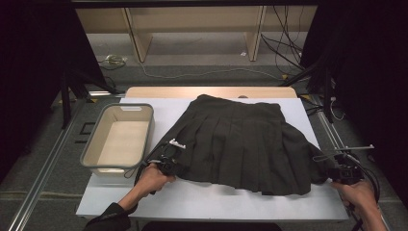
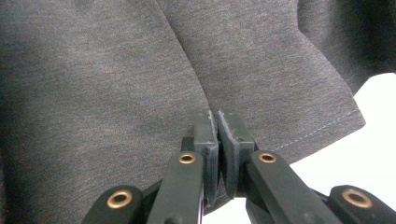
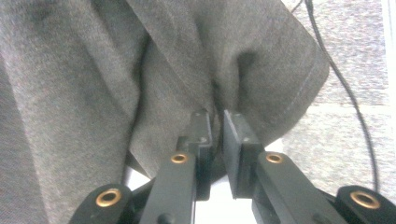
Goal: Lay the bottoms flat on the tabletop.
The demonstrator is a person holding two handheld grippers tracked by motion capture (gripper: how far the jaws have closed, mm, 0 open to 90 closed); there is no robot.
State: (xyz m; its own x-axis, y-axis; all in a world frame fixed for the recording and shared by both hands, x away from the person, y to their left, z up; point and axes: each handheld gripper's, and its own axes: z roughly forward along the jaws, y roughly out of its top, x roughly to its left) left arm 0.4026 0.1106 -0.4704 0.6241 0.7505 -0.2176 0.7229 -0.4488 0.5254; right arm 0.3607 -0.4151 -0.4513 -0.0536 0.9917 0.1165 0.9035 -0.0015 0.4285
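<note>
Pinched the dark pleated skirt (image 1: 243,139) by its hem: left gripper (image 1: 169,162) clamped tight, right gripper (image 1: 342,169) narrow, fabric bunched between.

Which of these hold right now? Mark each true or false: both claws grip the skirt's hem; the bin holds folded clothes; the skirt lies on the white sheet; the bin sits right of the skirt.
1. Both claws grip the hem: true. The left claw and the right claw are each shut on the skirt.
2. The bin holds folded clothes: false, it is empty.
3. The skirt lies on the white sheet: true.
4. The bin sits right of the skirt: false, it sits left of it.
</note>
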